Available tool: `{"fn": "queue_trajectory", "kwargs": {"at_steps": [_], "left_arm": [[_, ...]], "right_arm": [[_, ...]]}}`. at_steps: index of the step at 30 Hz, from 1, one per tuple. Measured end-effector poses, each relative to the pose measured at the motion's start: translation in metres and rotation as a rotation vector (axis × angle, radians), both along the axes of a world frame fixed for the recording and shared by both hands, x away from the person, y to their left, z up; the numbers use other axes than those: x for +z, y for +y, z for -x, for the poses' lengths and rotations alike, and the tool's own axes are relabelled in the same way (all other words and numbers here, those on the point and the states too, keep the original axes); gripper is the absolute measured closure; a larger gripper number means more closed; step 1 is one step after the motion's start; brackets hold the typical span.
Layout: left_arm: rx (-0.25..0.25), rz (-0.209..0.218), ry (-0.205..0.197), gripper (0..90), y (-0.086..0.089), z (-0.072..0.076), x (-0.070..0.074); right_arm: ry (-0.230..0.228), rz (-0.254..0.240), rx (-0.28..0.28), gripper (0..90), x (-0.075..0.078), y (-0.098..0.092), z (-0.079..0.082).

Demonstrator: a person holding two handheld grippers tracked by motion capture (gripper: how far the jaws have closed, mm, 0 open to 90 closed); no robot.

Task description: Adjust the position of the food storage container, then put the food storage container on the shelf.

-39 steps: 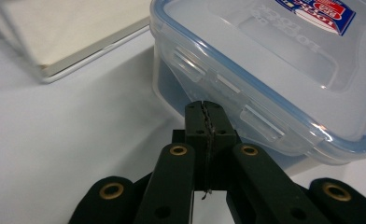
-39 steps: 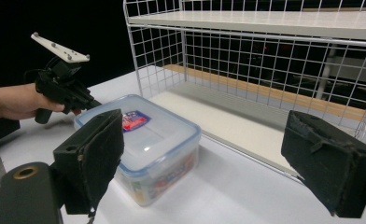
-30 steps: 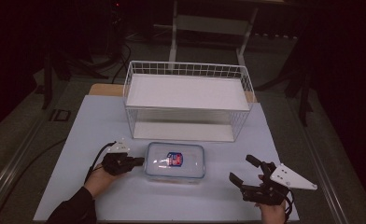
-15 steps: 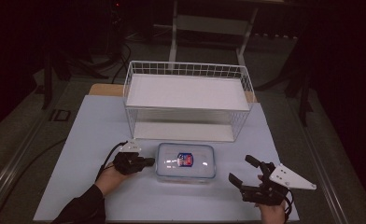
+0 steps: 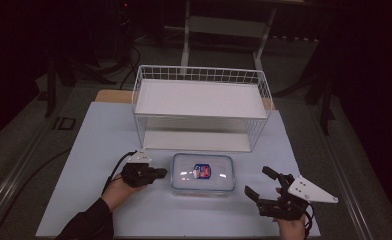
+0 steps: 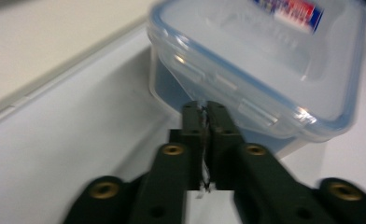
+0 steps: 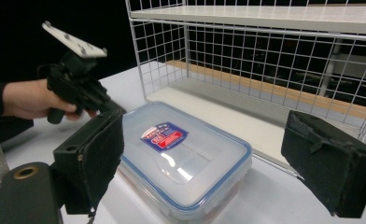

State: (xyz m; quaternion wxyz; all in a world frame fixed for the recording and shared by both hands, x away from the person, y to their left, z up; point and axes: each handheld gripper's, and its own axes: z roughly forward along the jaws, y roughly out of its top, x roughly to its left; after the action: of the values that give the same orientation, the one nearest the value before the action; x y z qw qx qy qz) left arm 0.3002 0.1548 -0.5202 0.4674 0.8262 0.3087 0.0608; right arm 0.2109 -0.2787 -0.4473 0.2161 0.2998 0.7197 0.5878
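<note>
A clear plastic container with a blue-rimmed lid and a red and blue label lies on the table in front of the wire rack. My left gripper is shut with nothing in it. In the left gripper view its tips press against the container just under the lid's rim. To the container's right, my right gripper stands open and apart from it. Its wide-set jaws frame the container in the right gripper view, where the left gripper shows beyond it.
A white wire rack with a white shelf board stands at the back of the pale table, just behind the container. Bare tabletop lies to the left and along the front edge. Dark floor and stands surround the table.
My left gripper has moved right, staying shut against the container's side, and the container has slid a little to the right with it. The right gripper has held still.
</note>
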Motion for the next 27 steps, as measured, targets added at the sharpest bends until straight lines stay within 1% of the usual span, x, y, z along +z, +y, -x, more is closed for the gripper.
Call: {"fn": "queue_trajectory", "kwargs": {"at_steps": [2, 3, 4, 5, 6, 7, 8, 9, 10, 12, 13, 14, 15, 16, 18, 19, 20, 21, 22, 24, 25, 26, 27], "left_arm": [[0.021, 0.036, 0.018, 74.8, 0.004, 0.001, 0.006], [0.029, 0.067, 0.033, 66.2, 0.006, 0.001, 0.010], [0.031, 0.098, 0.045, 60.8, 0.008, 0.002, 0.014], [0.036, 0.112, 0.050, 56.3, 0.009, 0.002, 0.018], [0.037, 0.147, 0.062, 48.4, 0.010, 0.004, 0.023], [0.034, 0.168, 0.071, 36.0, 0.010, 0.004, 0.026], [0.021, 0.176, 0.084, 29.3, 0.009, 0.005, 0.029], [0.020, 0.186, 0.086, 20.7, 0.008, 0.005, 0.031], [0.020, 0.199, 0.094, 15.0, 0.007, 0.006, 0.033], [0.017, 0.235, 0.123, 9.1, 0.004, 0.005, 0.034], [0.014, 0.242, 0.135, 3.2, 0.002, 0.004, 0.033], [0.018, 0.249, 0.139, 0.7, 0.000, 0.002, 0.032], [0.023, 0.247, 0.151, 0.7, -0.001, 0.001, 0.032], [0.033, 0.235, 0.179, 0.7, -0.003, -0.002, 0.031], [0.051, 0.225, 0.191, 0.7, -0.006, -0.004, 0.030], [0.065, 0.210, 0.204, 0.7, -0.008, -0.006, 0.028], [0.070, 0.199, 0.225, 0.7, -0.010, -0.007, 0.028], [0.072, 0.204, 0.232, 0.8, -0.012, -0.009, 0.026], [0.077, 0.201, 0.245, 0.8, -0.014, -0.010, 0.026], [0.081, 0.197, 0.259, 0.8, -0.016, -0.013, 0.024], [0.085, 0.196, 0.273, 0.8, -0.018, -0.014, 0.024], [0.086, 0.195, 0.274, 0.8, -0.018, -0.015, 0.023], [0.089, 0.190, 0.292, 0.8, -0.020, -0.017, 0.022]], "right_arm": [[0.001, 0.005, 0.002, 12.8, 0.000, 0.000, 0.000], [0.002, 0.005, 0.001, 12.8, -0.001, 0.001, -0.001], [0.002, 0.007, 0.000, 12.8, -0.001, 0.000, -0.001], [0.003, 0.007, -0.001, 12.8, -0.001, 0.000, -0.001], [0.004, 0.007, -0.002, 12.8, -0.002, 0.000, -0.002], [0.005, 0.007, -0.004, 12.8, -0.002, 0.000, -0.002], [0.004, 0.009, -0.005, 12.8, -0.002, 0.000, -0.002], [0.001, 0.012, -0.007, 12.8, -0.002, 0.001, -0.002], [-0.003, 0.013, -0.010, 12.8, -0.002, 0.001, -0.001], [-0.008, 0.021, -0.016, 12.8, -0.002, 0.002, -0.002], [-0.008, 0.025, -0.017, 12.7, -0.003, 0.002, -0.003], [-0.009, 0.031, -0.018, 12.7, -0.003, 0.003, -0.003], [-0.008, 0.044, -0.019, 12.7, -0.004, 0.003, -0.004], [-0.003, 0.052, -0.022, 12.8, -0.004, 0.004, -0.004], [-0.012, 0.086, -0.034, 12.7, -0.005, 0.007, -0.004], [-0.016, 0.092, -0.031, 12.7, -0.006, 0.008, -0.004], [-0.018, 0.100, -0.025, 12.8, -0.006, 0.009, -0.004], [-0.025, 0.108, -0.027, 12.7, -0.006, 0.010, -0.004], [-0.028, 0.114, -0.025, 12.1, -0.006, 0.010, -0.005], [-0.034, 0.112, 0.002, 11.2, -0.006, 0.011, -0.007], [-0.040, 0.114, 0.014, 11.2, -0.006, 0.011, -0.008], [-0.052, 0.123, 0.014, 11.1, -0.006, 0.012, -0.008], [-0.056, 0.123, 0.016, 10.7, -0.006, 0.012, -0.009]]}}
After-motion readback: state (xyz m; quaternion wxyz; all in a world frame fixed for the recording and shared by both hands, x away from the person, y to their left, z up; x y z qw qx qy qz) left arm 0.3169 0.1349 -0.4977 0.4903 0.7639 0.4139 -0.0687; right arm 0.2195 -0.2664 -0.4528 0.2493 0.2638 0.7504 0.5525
